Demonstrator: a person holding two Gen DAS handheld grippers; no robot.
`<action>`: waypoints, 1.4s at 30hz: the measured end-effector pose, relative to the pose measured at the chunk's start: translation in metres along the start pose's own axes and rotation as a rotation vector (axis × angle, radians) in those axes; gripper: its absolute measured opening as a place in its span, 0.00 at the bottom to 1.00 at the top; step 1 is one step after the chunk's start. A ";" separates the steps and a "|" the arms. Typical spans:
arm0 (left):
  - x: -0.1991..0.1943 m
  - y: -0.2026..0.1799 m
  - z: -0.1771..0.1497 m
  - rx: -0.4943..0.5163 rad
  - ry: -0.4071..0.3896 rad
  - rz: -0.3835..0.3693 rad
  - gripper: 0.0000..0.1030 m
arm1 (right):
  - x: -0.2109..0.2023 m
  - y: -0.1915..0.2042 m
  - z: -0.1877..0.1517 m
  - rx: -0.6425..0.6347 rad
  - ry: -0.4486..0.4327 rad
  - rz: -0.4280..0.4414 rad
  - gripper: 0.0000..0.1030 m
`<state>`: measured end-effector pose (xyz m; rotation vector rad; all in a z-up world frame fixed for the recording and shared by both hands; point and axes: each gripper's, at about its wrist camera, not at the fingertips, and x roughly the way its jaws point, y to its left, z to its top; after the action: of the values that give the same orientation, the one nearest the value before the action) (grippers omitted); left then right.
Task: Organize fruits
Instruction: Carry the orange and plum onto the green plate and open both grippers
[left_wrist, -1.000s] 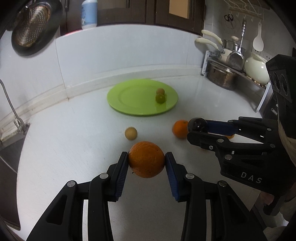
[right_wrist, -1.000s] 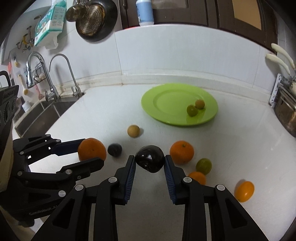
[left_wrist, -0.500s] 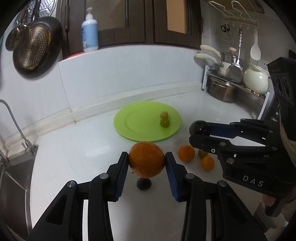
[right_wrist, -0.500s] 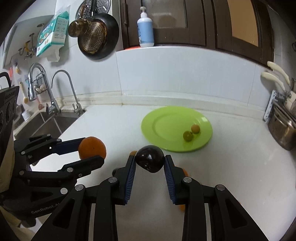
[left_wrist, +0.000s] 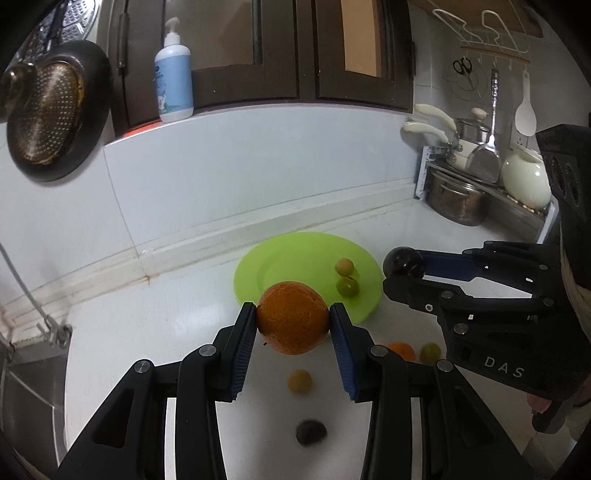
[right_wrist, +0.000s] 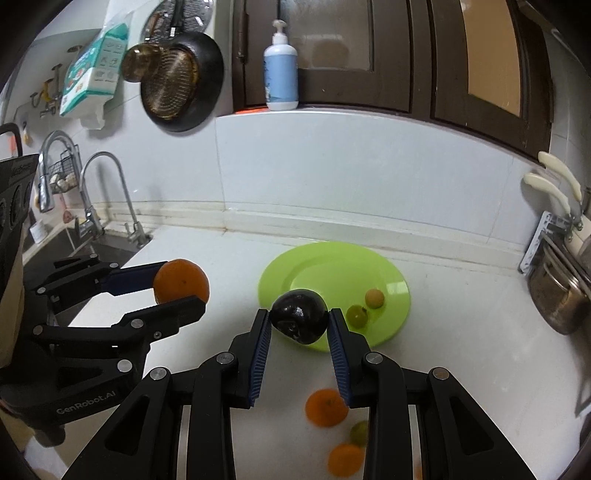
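While left jaws clamp an orange (left_wrist: 292, 318), right jaws pinch a dark plum (right_wrist: 299, 316).

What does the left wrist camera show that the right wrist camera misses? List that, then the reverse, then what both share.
Only the left wrist view: a small dark fruit and a pale yellow fruit on the counter, and a white pot on the rack.

Only the right wrist view: the sink taps and a hanging packet.

Both: the green plate with two small fruits, the left gripper shut on the orange, the right gripper shut on the dark fruit, and the soap bottle.
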<state>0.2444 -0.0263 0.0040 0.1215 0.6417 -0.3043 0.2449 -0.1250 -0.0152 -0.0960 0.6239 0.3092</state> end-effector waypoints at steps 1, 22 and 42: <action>0.004 0.001 0.003 0.005 0.001 -0.002 0.39 | 0.005 -0.003 0.003 0.006 0.008 0.000 0.32; 0.162 0.037 0.054 -0.017 0.222 -0.070 0.39 | 0.141 -0.076 0.047 0.105 0.246 0.023 0.32; 0.208 0.039 0.047 -0.047 0.313 -0.055 0.44 | 0.189 -0.100 0.038 0.163 0.322 0.006 0.34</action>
<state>0.4409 -0.0493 -0.0840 0.1077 0.9635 -0.3260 0.4425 -0.1645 -0.0958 0.0133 0.9663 0.2491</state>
